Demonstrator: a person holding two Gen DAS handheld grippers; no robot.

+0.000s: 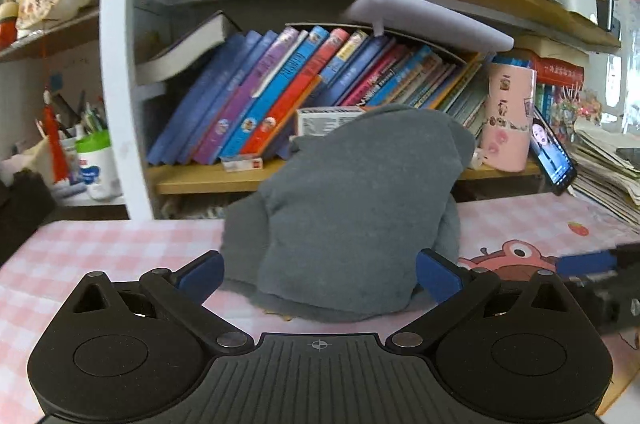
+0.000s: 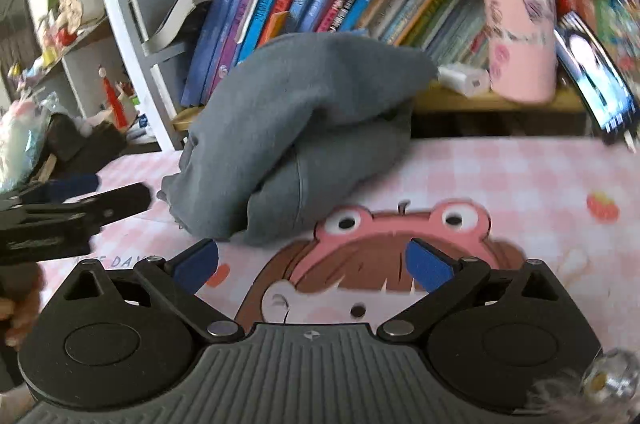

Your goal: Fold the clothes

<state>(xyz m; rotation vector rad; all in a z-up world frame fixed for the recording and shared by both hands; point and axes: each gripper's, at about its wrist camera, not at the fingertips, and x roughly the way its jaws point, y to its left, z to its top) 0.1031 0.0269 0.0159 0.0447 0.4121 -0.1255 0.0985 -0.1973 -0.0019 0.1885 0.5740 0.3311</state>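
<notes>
One grey fleece garment [image 1: 352,207] sits bundled in a tall heap at the centre of the left wrist view, resting on the counter [image 1: 120,244], which is covered by a pink-and-white checked cloth printed with a cartoon girl in a pink frog hat [image 2: 400,236]. In the right wrist view the same heap lies in the middle left of the frame, its upper fold draped over a lower roll.

The left gripper [image 1: 319,278] is released, its two blue-padded fingers spread wide on either side of the heap's near edge, holding nothing. The right gripper [image 2: 312,266] is likewise spread apart and holds nothing, hovering over the cartoon print just beside the garment. The left gripper also shows as a black shape at the left edge of the right wrist view.

Behind the garment, the wooden bookshelf [image 1: 208,179] holds one row of leaning books [image 1: 280,91], too many and too blurred to count surely. One pink cylindrical cup with stickers [image 1: 508,115] stands on the same shelf at the right; its contents cannot be seen. One phone with a lit screen [image 1: 554,155] leans just beside it. At the left edge, one green-lidded white tub [image 1: 98,163] stands near a holder of pens [image 1: 90,119].
</notes>
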